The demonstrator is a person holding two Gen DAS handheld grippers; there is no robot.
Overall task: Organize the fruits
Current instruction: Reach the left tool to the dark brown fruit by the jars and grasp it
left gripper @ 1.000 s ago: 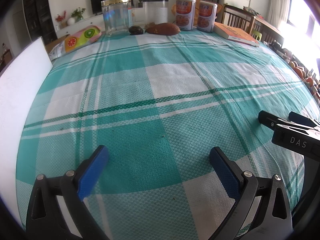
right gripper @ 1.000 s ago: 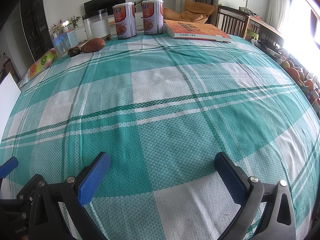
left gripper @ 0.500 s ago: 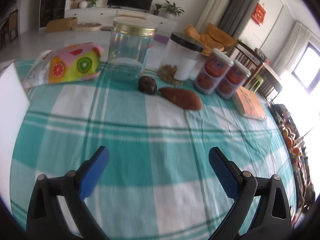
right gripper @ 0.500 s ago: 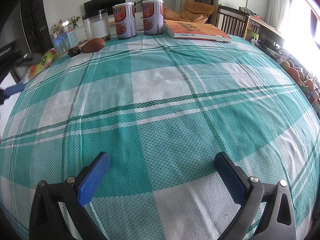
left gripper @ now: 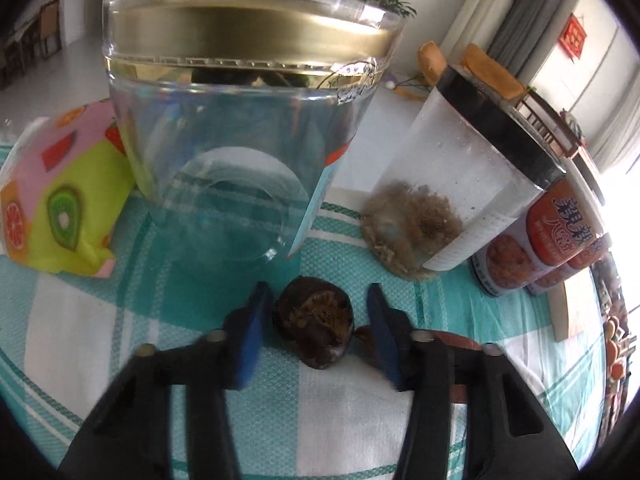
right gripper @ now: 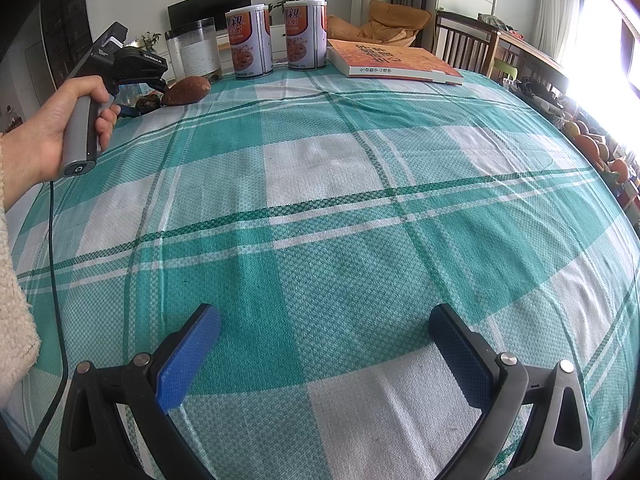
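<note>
Fruit first: a dark, wrinkled fruit [left gripper: 314, 330] with a torn brown top lies on the bench's green-and-white checked cloth [left gripper: 352, 420], between the blue pads of my left tongs [left gripper: 316, 334]. The jaws are closing on it; a sliver of cloth shows beside each pad, so I count no grip yet. A reddish sweet potato [left gripper: 456, 340] peeks out just behind the right-hand pad.

Writing I can read: 2 red tins [left gripper: 560, 232] carry large Chinese characters above a food photo, the orange book [right gripper: 394, 62] has Chinese print along its spine, and the left tongs' black body reads something like "GenRobot.AI", small and hard to confirm. The frosted jar [left gripper: 460, 184] with a black lid bears a white label too fine to read.

My left camera alone shows the clear jar [left gripper: 240, 128] with a gold lid just behind the fruit, the fruit-printed pouch [left gripper: 60, 204] to its left, and brown crumbs at the frosted jar's bottom. My right camera alone shows a hand [right gripper: 60, 128] gripping the left tool's grey handle, a fleecy sleeve, the book and wooden chairs.

My right tongs [right gripper: 324, 356] hang spread wide over bare cloth, nothing between them, as 1 second ago. Back then the left tongs gaped over open cloth with the fruit far off.
</note>
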